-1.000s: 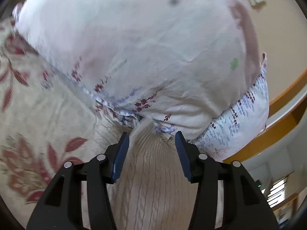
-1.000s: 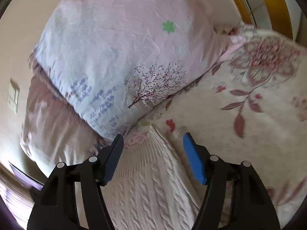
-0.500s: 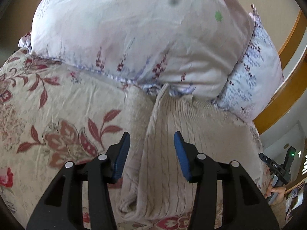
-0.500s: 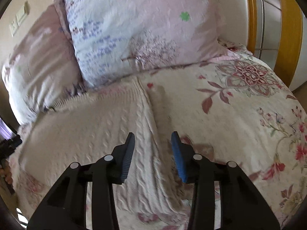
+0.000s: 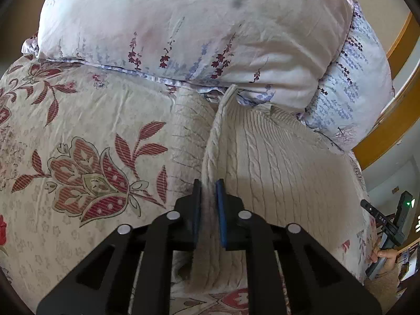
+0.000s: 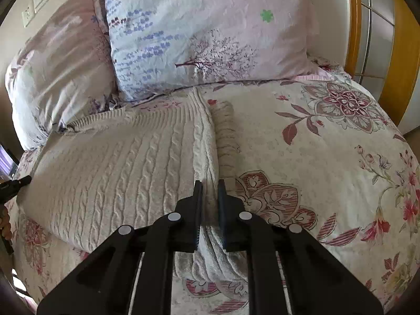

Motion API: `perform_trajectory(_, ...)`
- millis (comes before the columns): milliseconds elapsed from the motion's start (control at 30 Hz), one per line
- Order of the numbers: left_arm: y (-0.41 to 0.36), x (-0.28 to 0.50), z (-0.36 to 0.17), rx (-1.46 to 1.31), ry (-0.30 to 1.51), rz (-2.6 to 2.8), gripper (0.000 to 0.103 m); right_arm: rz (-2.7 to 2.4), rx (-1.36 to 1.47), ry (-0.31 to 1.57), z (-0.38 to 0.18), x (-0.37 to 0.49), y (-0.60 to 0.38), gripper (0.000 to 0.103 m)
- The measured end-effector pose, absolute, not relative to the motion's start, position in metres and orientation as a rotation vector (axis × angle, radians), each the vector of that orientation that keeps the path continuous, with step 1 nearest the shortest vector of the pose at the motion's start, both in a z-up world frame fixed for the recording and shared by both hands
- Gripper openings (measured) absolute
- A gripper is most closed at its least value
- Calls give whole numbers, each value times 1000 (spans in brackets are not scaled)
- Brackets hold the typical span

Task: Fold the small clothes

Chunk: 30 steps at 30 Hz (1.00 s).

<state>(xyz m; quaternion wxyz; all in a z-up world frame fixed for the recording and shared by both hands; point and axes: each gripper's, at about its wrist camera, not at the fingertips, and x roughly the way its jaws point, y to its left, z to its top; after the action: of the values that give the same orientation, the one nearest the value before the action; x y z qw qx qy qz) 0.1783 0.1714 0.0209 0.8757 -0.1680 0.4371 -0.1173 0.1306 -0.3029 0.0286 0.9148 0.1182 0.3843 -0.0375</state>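
Note:
A cream cable-knit sweater point(image 5: 275, 157) lies spread on a floral bedspread point(image 5: 78, 131), its hem toward two pillows. My left gripper point(image 5: 208, 191) is shut on the sweater's left side edge, with a fold of knit between the blue pads. In the right wrist view the sweater point(image 6: 118, 157) fills the left half. My right gripper point(image 6: 210, 191) is shut on its right side edge, next to a sleeve point(image 6: 225, 131) that lies alongside the body.
Two pale floral pillows point(image 5: 183, 26) point(image 6: 204, 34) lean against the head of the bed, touching the sweater's far edge. A wooden bed frame point(image 6: 354, 26) runs at the right. The bedspread point(image 6: 328, 144) extends right of the sweater.
Both grippers have pulled back from the pillows along the sweater's sides and closed from open onto its side edges.

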Motion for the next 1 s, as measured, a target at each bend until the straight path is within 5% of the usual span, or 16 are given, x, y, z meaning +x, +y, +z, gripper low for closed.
perform_trajectory(767,181,168,16,-360,929,-264,9,-152,301,854,12,116,-307,11)
perform_trajectory(867,181,164,21,-370,916,-264,14,-153,298,857,15,115,-306,14)
perform_trajectory(1000,180,151,39,-337,836,-222,42,-179,251,807,31,112,-297,30)
